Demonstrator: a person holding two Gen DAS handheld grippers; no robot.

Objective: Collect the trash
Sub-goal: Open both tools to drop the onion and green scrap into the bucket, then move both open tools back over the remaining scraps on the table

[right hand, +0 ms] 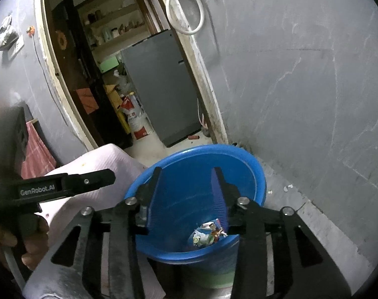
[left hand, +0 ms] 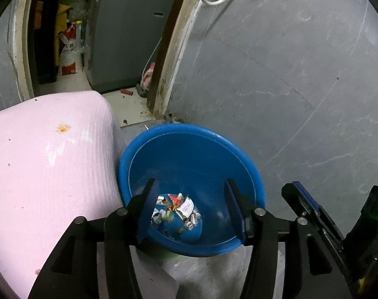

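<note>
A blue plastic bin [left hand: 189,147] stands on the floor by the grey wall, with crumpled wrappers and foil scraps [left hand: 179,210] at its bottom. My left gripper [left hand: 189,186] hangs open and empty over the bin's mouth. The bin also shows in the right wrist view [right hand: 238,159], with the wrappers [right hand: 208,234] at its bottom. My right gripper [right hand: 187,172] is open and empty above the bin. The left gripper's body [right hand: 64,184] shows at the left of that view, and the right gripper's finger [left hand: 303,196] shows at the right of the left view.
A pink quilted cover [left hand: 44,164] with a small yellow stain lies against the bin's left side. Behind is a doorway with a grey fridge [right hand: 161,87], a red and white sack [right hand: 136,119] and shelves. A white cable [right hand: 189,12] hangs on the wall.
</note>
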